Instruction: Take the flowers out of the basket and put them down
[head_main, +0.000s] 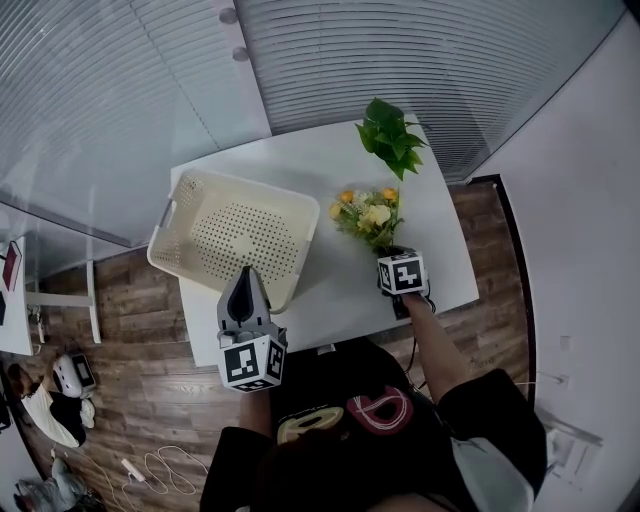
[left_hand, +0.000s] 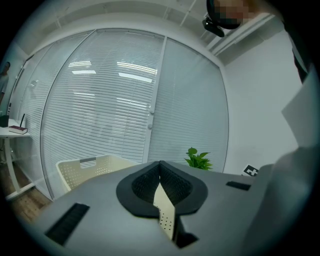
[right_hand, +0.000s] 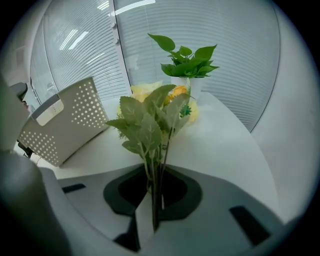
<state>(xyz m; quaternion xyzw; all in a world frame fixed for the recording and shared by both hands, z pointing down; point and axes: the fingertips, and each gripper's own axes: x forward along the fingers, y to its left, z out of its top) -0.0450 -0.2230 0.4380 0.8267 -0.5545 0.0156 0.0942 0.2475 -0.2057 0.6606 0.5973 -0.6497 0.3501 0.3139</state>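
Right claw (right_hand: 154, 202) is pinched on the stems of the flowers (head_main: 368, 213), sitting mid-right in the head view over the white counter (head_main: 345, 285). Left claw (left_hand: 162, 192) is clamped on the near rim of the basket (head_main: 250, 186), center-left.

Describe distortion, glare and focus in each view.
Head view: even light, wide-angle bowing of the blinds. Left gripper view: fisheye with dark corners, lamp glare on the blinds. Right gripper view: leaves of the flowers fairly sharp, yellow blooms behind soft.
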